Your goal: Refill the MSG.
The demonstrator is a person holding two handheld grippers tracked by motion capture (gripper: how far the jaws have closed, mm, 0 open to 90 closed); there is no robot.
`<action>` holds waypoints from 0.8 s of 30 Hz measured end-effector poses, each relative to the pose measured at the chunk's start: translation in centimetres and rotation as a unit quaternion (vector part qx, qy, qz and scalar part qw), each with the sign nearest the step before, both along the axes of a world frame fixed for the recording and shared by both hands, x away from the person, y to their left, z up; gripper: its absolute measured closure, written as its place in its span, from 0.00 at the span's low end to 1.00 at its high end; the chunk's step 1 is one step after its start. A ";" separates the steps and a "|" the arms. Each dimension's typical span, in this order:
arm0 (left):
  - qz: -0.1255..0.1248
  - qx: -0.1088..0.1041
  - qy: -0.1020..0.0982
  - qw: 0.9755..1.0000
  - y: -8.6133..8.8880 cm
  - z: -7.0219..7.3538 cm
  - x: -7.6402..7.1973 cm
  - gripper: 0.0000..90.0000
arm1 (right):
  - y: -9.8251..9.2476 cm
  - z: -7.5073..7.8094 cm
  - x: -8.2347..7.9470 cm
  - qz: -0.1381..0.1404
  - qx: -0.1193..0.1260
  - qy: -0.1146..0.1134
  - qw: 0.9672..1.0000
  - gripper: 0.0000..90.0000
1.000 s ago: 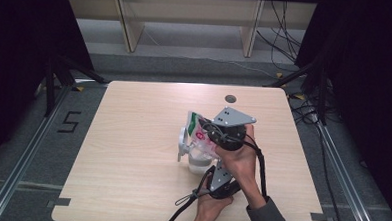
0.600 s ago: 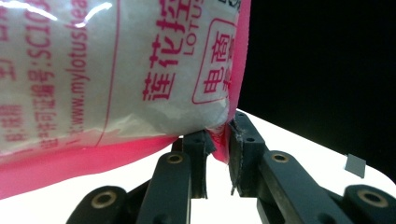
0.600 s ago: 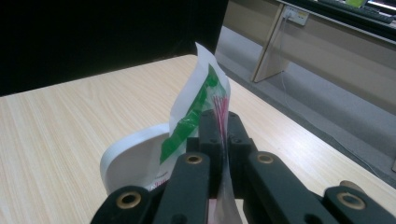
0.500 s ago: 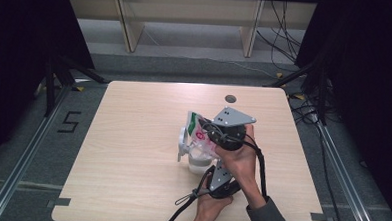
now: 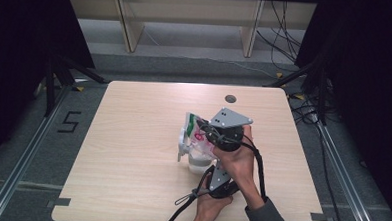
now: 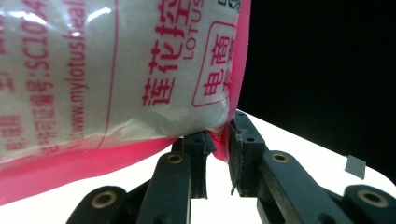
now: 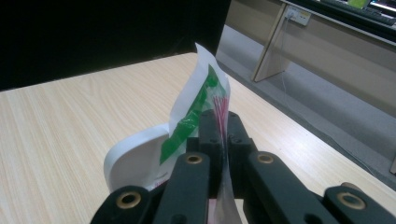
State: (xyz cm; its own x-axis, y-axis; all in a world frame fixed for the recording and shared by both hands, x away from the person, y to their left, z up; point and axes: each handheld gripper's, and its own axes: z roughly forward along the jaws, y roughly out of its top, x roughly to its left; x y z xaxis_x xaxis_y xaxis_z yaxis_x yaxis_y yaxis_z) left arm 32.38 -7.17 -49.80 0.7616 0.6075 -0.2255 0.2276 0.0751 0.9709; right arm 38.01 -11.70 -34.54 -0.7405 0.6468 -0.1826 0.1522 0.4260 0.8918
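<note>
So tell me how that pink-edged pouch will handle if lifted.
Probably floppy: the pouch wrinkles and bulges above the left tongs. Its glossy film looks slippery, though the right tongs pinch the edge flat. The bulge suggests loose contents that may shift.

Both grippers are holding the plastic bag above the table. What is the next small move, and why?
Probably pull the two grippers gently apart to tear or open the bag. The right gripper is shut on its thin upper edge, and the left gripper pinches the pink sealed edge, so both ends look secured. This is only a judgement.
</note>
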 end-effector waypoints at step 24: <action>-0.002 0.005 0.000 1.000 0.0 -0.1 0.0 0.87 | -0.1 -0.2 0.2 -0.002 0.007 0.010 1.000 0.99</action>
